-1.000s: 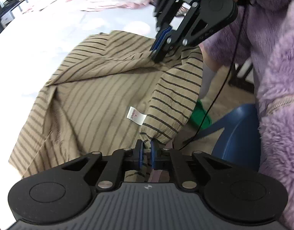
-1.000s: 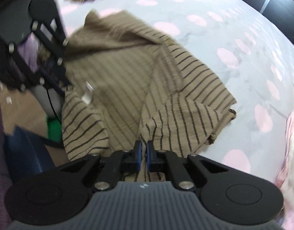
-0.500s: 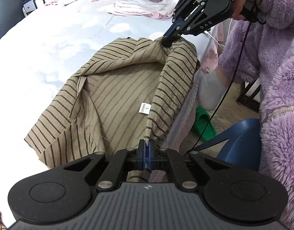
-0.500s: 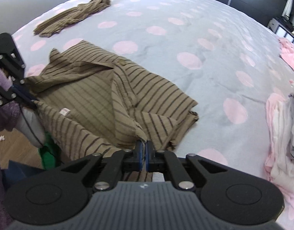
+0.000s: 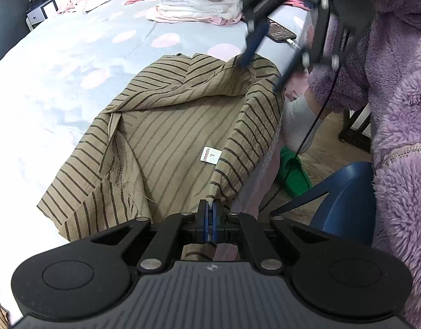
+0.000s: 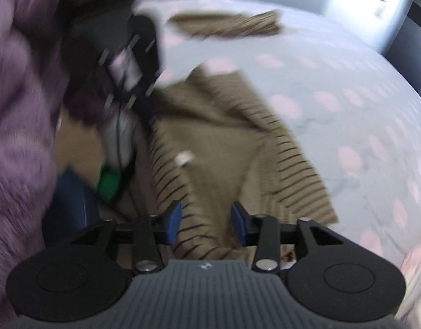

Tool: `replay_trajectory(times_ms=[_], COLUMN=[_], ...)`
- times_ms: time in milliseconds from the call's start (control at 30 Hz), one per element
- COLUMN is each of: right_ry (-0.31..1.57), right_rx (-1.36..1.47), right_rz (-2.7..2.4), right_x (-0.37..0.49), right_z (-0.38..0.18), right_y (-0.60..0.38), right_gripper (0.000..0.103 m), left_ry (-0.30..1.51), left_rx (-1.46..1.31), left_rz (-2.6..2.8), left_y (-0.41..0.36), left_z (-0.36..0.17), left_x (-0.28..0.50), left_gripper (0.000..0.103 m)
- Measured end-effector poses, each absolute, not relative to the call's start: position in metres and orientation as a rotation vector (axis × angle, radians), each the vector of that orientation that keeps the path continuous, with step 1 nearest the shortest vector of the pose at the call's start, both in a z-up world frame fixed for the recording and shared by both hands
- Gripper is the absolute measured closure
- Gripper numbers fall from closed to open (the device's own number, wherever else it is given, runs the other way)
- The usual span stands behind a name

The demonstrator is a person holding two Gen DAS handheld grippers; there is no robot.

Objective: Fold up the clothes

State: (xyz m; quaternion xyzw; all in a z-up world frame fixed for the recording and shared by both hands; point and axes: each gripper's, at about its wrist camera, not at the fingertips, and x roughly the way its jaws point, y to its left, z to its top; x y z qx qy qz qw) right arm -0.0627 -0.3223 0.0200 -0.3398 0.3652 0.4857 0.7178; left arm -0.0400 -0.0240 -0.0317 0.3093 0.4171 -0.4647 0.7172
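Dotted bed (image 5: 59, 63), left fingers (image 5: 209, 219) pinching striped shirt (image 5: 169, 137), right fingers (image 6: 239, 219) opening (apparently clear).

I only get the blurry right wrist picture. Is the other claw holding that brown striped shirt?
Observer: Yes. The left wrist view shows the left claw shut on an edge of the brown striped shirt.
Visitor: Anything on the bed that I can't see?
Observer: A stack of folded white and pink clothes lies beyond the shirt.
Visitor: What's the white speck on the shirt?
Observer: A white size label printed with an L.
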Motion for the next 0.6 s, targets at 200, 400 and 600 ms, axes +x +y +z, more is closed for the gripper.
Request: replay_trajectory(times_ms=[200, 400, 600], right_ry=[0.872, 0.872, 0.865], right_rx=[-0.931, -0.851, -0.86], right_rz=[1.11, 1.105, 1.102], right_x=[-0.07, -0.065, -0.068], right_z=[-0.019, -0.012, -0.01], right_y=[-0.309, -0.317, -0.318], right_gripper=[0.079, 0.096, 0.096], left_ry=[0.902, 0.804, 0.762], left_rx=[0.693, 0.828, 1.016], left_rz=[-1.032, -1.061, -1.125], left_y=[-0.019, -0.013, -0.017], left_z=[-0.032, -0.025, -0.038], left_x=[-0.045, -0.061, -0.081], left_gripper=[0.102, 0.057, 0.057])
